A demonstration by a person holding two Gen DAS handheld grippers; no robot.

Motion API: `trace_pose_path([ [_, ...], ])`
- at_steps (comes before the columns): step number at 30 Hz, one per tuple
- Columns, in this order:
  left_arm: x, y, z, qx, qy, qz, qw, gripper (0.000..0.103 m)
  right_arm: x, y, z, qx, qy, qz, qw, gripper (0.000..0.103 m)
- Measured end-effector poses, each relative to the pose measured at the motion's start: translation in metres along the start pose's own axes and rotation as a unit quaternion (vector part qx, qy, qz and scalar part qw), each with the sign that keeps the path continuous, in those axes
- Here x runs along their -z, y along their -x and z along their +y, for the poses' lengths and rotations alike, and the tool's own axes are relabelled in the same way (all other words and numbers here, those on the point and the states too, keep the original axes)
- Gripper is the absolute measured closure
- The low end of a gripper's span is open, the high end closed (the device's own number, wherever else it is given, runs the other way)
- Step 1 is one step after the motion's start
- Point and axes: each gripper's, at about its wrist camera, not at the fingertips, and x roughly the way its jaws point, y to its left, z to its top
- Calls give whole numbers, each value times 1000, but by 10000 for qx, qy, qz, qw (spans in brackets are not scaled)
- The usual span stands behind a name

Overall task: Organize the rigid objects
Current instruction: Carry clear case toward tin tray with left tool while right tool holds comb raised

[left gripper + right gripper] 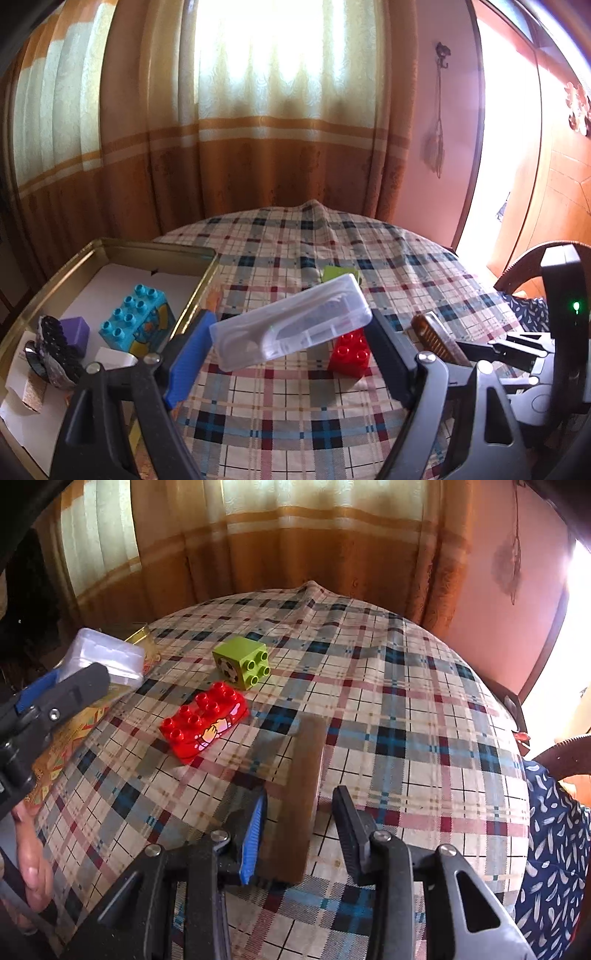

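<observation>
Two grippers work: the left gripper clamps the clear case crosswise beside the tin at lower left, while the right gripper, fingers part-open, straddles the brown comb lying lengthwise between them on the table.

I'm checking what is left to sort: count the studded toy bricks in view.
3. The blue brick lies in the gold tin. The red brick and the green brick sit on the plaid tablecloth. The tin's clutter could hide more.

No readable text, label, brand or number appears on anything here.
</observation>
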Motion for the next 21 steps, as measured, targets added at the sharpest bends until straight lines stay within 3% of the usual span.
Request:
trace_pose_path([
  [3, 0, -2, 4, 51, 90, 57, 9999, 20, -1, 1, 1, -27, 28, -17, 10000, 67],
  [5, 0, -2, 3, 69, 97, 57, 9999, 20, -1, 2, 0, -22, 6, -39, 10000, 79],
  [7, 0, -1, 2, 69, 62, 39, 9999, 20, 2, 3, 0, -54, -14, -58, 10000, 85],
  [21, 0, 2, 2, 57, 35, -86, 9999, 20, 6, 17, 16, 100, 403, -556, 9976, 86],
])
